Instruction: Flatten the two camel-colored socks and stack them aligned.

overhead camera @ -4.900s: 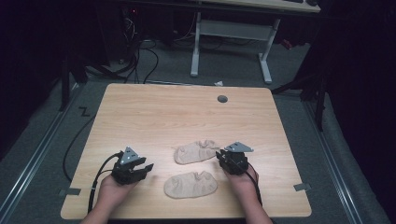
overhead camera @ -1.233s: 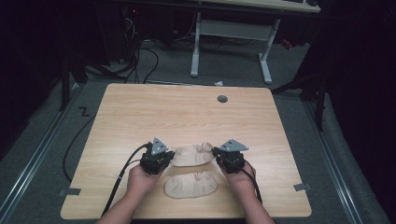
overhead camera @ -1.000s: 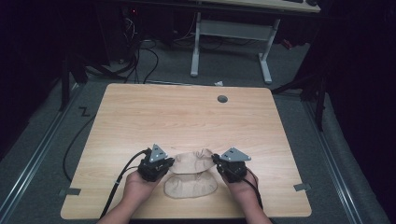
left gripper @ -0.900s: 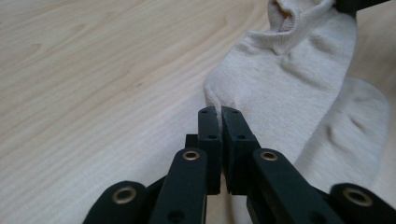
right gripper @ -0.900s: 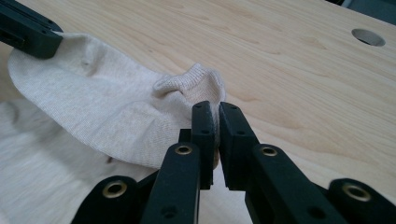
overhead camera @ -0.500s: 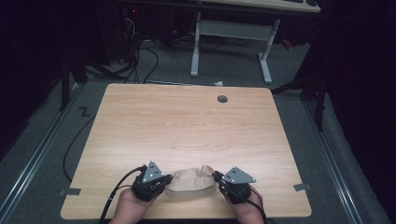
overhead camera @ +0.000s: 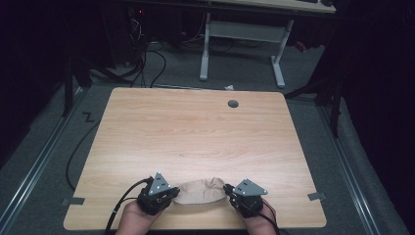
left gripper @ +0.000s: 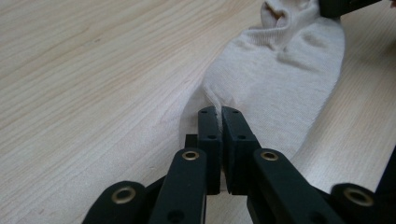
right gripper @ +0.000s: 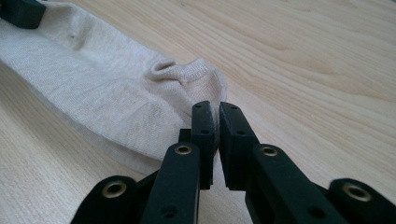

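Beige knit fabric marks the work in hand: a sock stretched between the two grippers at the near edge of the wooden table. The left gripper has its jaws pressed together on a thin pinch of the sock's one end, seen plainly in the left gripper view; the right gripper is likewise clamped on a fold at the other end. About five seconds earlier two socks lay apart, one farther up the table and one nearer the person; within the last second the held sock was carried toward the near edge and now lies where the nearer one was (which can no longer be told apart beneath it). Judged from this, the pair is being stacked, and letting go would be the next step.
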The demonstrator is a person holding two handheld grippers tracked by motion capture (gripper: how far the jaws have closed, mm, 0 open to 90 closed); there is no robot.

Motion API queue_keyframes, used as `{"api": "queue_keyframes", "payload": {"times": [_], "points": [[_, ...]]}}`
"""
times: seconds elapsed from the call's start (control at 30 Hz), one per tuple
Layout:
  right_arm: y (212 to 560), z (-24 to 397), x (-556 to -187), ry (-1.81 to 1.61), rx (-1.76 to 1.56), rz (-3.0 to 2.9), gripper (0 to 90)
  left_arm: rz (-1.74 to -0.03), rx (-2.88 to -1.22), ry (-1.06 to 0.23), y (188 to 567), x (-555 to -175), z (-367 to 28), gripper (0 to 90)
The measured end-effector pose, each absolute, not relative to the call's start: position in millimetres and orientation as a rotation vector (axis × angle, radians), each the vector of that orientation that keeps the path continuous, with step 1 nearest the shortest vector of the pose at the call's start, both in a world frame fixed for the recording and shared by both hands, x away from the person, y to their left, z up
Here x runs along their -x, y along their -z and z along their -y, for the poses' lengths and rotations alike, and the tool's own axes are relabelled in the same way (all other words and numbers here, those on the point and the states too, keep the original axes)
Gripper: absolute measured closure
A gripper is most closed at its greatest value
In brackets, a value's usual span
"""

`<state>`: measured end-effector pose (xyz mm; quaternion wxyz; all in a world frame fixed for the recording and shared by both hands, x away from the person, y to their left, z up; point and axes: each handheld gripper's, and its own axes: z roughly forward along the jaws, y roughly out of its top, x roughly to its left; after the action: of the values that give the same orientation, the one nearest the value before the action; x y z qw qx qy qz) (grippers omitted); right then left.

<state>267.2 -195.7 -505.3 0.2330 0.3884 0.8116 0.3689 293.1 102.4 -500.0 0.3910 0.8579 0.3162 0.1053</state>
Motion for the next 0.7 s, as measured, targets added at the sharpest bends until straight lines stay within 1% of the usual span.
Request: {"api": "queue_keyframes", "payload": {"times": [0.17,0.33,0.53,0.7], "points": [[513.7,194.2,-270.5,-0.976,-1.088,-2.277,84.9,-0.810,-2.228,-0.255,508.2,-295.3,-99.6,86.3],[522.6,188.2,-271.3,-0.912,-1.083,-2.329,84.8,-0.810,-2.285,-0.283,516.9,-299.4,-97.8,85.6],[523.5,187.1,-270.6,-0.913,-1.087,-2.331,84.6,-0.812,-2.279,-0.313,518.8,-306.3,-97.4,83.7],[523.7,186.6,-270.5,-0.915,-1.092,-2.329,83.9,-0.815,-2.269,-0.313,519.8,-310.6,-97.6,82.2]]}}
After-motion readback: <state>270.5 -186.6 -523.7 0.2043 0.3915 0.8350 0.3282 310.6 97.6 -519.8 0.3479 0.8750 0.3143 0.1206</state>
